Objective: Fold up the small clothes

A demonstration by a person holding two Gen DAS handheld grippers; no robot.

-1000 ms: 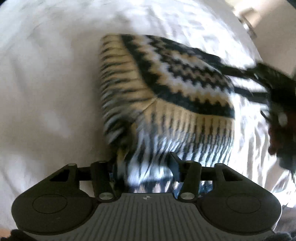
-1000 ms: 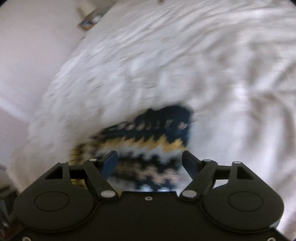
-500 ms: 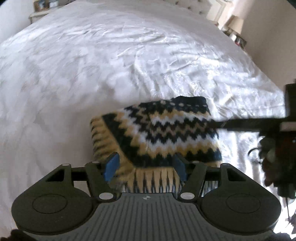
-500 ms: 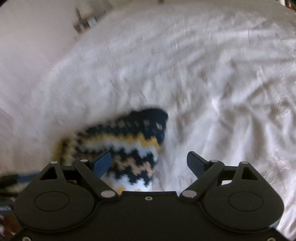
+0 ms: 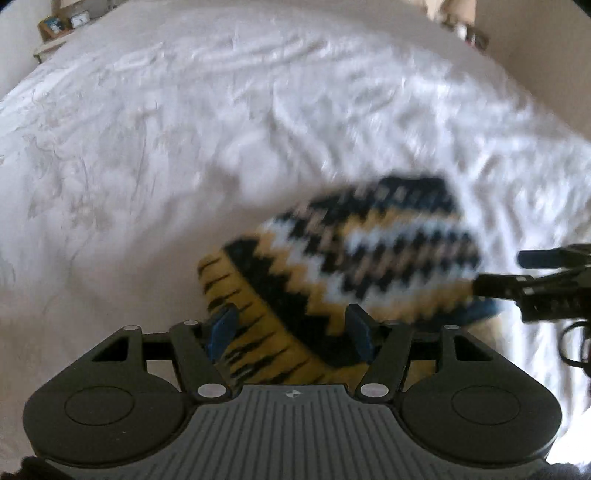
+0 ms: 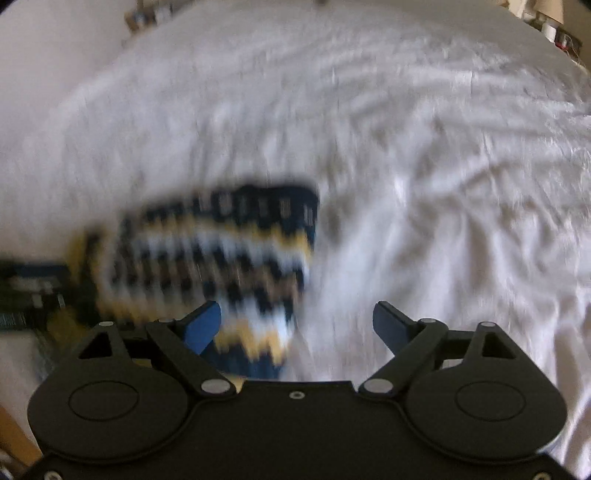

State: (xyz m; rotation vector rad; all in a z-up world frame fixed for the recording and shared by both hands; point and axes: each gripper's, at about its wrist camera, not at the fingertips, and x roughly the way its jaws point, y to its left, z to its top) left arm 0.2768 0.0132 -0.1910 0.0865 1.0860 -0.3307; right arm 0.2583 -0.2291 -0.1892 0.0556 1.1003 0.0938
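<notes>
A small knitted garment with navy, white and yellow zigzag bands (image 5: 362, 258) lies folded on the white bedspread (image 5: 184, 129). My left gripper (image 5: 291, 328) is open, its fingers either side of the garment's yellow ribbed edge. My right gripper (image 6: 295, 325) is open above the garment's right end (image 6: 221, 254), with only the left finger over the knit. The right gripper also shows at the right edge of the left wrist view (image 5: 546, 284). Both views are motion-blurred.
The rumpled white bedspread (image 6: 443, 147) stretches in all directions. A bedside shelf with small items (image 5: 59, 26) stands at the far left corner, and more small items (image 6: 554, 26) at the far right.
My left gripper let go of the ribbed edge and opened. Both grippers drew back from the garment, which now lies folded on the bed and sits further right in the left wrist view.
</notes>
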